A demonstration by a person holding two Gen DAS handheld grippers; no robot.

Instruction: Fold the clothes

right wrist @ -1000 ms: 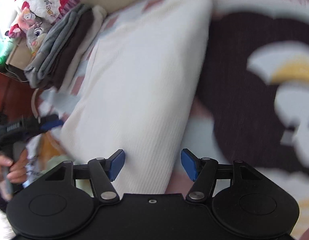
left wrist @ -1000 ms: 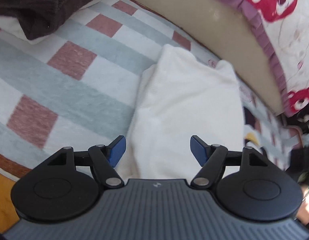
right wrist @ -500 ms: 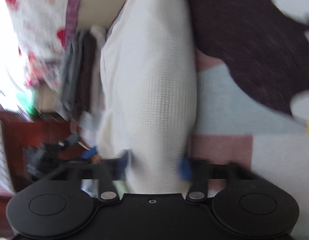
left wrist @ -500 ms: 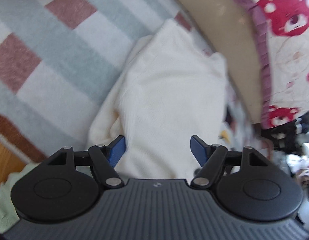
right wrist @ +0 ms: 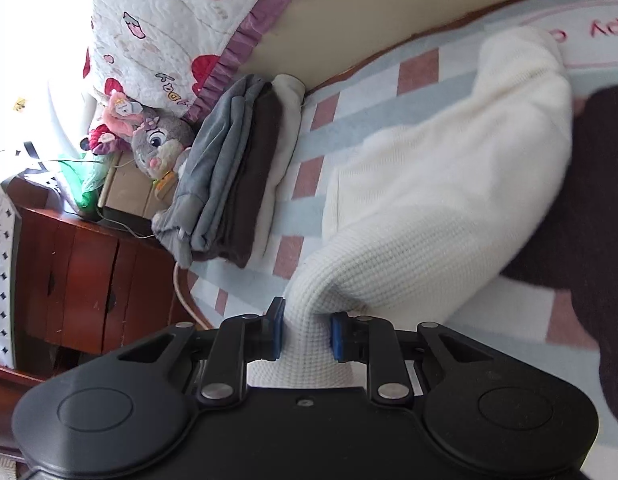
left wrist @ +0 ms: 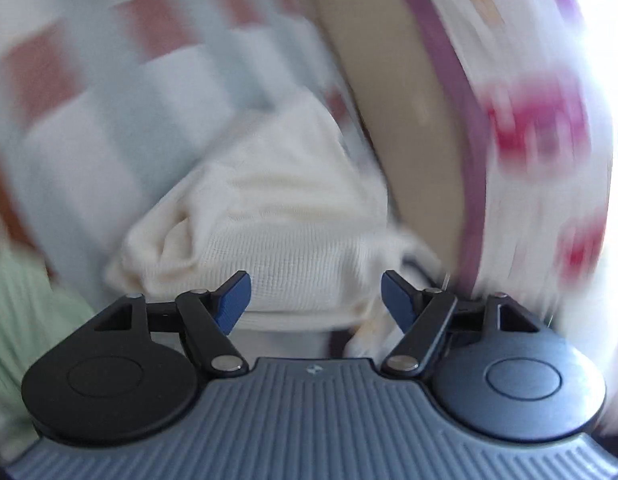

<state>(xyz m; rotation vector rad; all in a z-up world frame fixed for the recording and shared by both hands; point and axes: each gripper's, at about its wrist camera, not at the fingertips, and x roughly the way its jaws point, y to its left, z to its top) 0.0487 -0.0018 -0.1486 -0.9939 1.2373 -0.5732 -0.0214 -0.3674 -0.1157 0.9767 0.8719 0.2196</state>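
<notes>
On the checked blanket (right wrist: 309,160) beside the wall, three folded clothes (right wrist: 237,168) are already stacked, while the white sweater (right wrist: 449,208) is only half folded. Its near end is pinched by the right gripper (right wrist: 307,334), whose jaws have just closed; the left gripper (left wrist: 315,300) stands open over the bunched cloth, its jaws just widened. Free blanket remains between sweater and stack.

Two handheld grippers fill the foreground of each wrist view. The left gripper (left wrist: 315,298) has a grey ribbed housing bearing a small pale emblem, flanked by two round black discs with raised centres. Black linkage arms, pinned with silver rivets, carry blue fingertips (left wrist: 233,300). The right gripper (right wrist: 307,334) has a smooth black housing with one small centre screw, matching discs, rivets and blue pads (right wrist: 339,336).
</notes>
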